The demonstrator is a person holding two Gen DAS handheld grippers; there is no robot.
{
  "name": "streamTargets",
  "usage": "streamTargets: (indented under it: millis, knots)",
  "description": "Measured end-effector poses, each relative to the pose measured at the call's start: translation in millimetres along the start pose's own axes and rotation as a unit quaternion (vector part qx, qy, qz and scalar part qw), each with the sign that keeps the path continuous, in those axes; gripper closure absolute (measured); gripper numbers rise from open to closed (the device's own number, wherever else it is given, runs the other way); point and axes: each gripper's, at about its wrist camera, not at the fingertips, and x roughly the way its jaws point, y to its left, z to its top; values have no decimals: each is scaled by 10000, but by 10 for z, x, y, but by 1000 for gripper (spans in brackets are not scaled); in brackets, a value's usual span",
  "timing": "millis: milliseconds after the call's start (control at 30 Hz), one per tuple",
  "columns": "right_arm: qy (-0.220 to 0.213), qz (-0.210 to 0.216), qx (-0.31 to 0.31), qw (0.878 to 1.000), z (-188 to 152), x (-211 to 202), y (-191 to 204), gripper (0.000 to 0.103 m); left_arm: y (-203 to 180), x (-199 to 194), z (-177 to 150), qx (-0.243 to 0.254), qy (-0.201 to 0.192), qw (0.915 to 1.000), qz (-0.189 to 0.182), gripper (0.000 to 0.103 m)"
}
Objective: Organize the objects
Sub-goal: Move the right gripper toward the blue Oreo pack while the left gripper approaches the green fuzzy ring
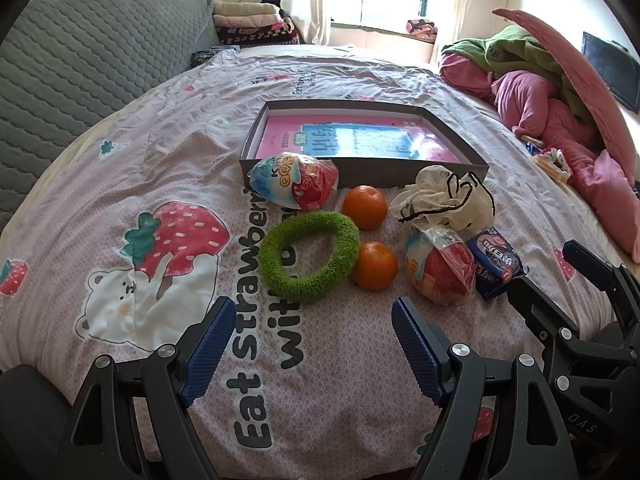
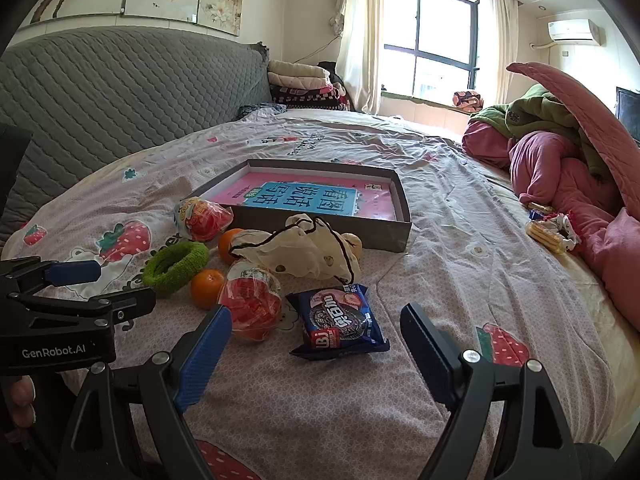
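Observation:
On the bed lies a shallow grey box [image 1: 362,179] [image 2: 390,232] with a pink and blue book inside. In front of it sit two egg-shaped snack packs [image 1: 294,181] [image 1: 440,266], two oranges [image 1: 365,207] [image 1: 375,265], a fuzzy green ring [image 1: 308,256] [image 2: 176,264], a cream drawstring pouch [image 1: 444,198] [image 2: 300,254] and a blue cookie packet [image 1: 494,262] [image 2: 340,320]. My left gripper [image 1: 314,314] stands open just short of the ring and the near orange. My right gripper [image 2: 316,322] is open, with the cookie packet lying ahead between its fingers, untouched.
A grey quilted headboard [image 1: 88,52] runs along the left. Pink and green bedding [image 1: 560,92] is heaped at the right, with small snack packs [image 2: 548,232] beside it. Folded blankets [image 1: 256,24] are stacked by the window. The strawberry-print sheet [image 1: 140,240] spreads left of the objects.

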Motion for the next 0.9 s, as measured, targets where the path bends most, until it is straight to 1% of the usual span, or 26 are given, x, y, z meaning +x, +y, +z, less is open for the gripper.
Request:
streamTargets:
  millis: [300,800,900]
  knots:
    - [28,-54,37,10000,11,-16,-46,17,6,16,-22,24,30,10000,30,22]
    - [397,-94,74,9991,-71,93,-114,17,129,160,-77,-34,330,9994,51,22]
    - [457,-103,84,9989,-89,119,-124,17,132,172,-76,-28,327,9994,51,22]
